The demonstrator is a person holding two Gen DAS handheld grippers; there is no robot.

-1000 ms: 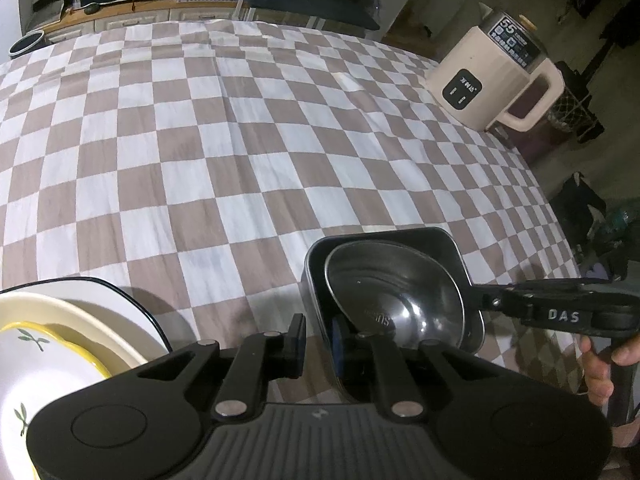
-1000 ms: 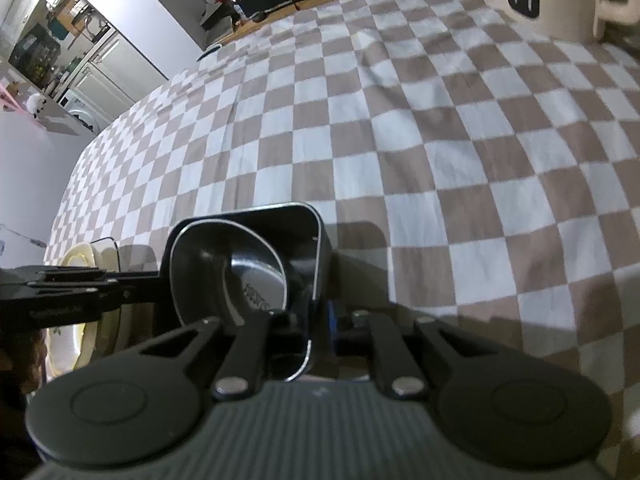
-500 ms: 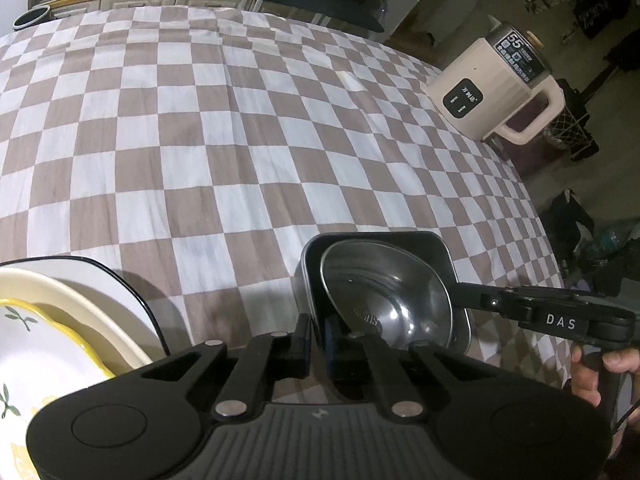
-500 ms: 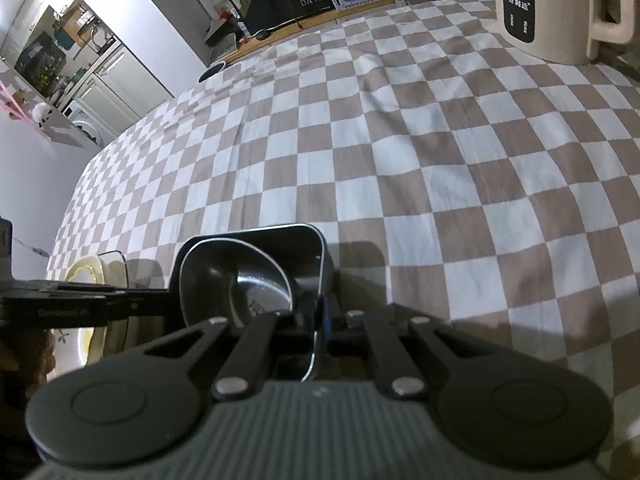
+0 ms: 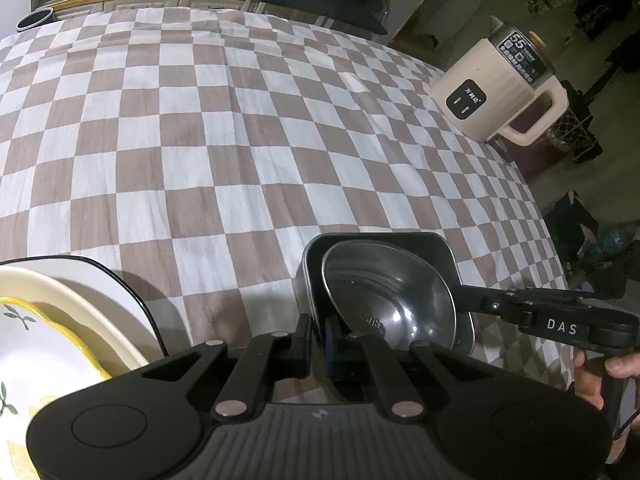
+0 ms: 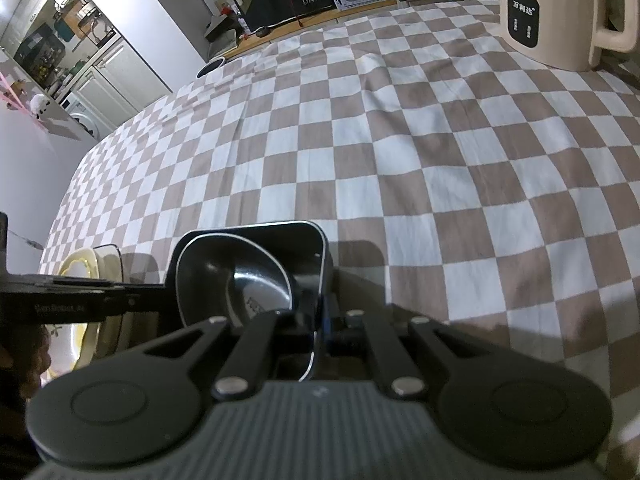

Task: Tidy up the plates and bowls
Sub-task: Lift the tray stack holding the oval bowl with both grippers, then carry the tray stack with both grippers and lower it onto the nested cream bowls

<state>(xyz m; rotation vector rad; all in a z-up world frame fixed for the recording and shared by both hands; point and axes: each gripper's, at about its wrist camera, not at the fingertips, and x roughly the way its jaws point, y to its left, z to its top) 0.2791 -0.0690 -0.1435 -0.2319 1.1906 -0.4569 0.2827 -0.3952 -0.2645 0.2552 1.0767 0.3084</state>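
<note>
A black square bowl (image 5: 436,248) holds a round steel bowl (image 5: 384,304) tilted inside it. My left gripper (image 5: 318,336) is shut on the square bowl's near-left wall. My right gripper (image 6: 322,312) is shut on its opposite wall, and its arm shows in the left wrist view (image 5: 560,324). In the right wrist view the square bowl (image 6: 280,236) and the steel bowl (image 6: 236,280) sit just ahead of my fingers. A stack of plates (image 5: 60,320) lies at the lower left: a white black-rimmed plate, a cream plate, and a yellow-edged leaf-patterned plate on top.
A brown and white checkered cloth (image 5: 240,140) covers the table. A cream electric kettle (image 5: 496,92) stands at the far right edge. A dark round dish (image 5: 34,20) sits at the far left corner. Shelving and boxes stand behind the table.
Both grippers stay shut on the square bowl. The bowls and both cameras have risen slightly and tipped, showing more of the far table; the plate stack has slid lower in view.
</note>
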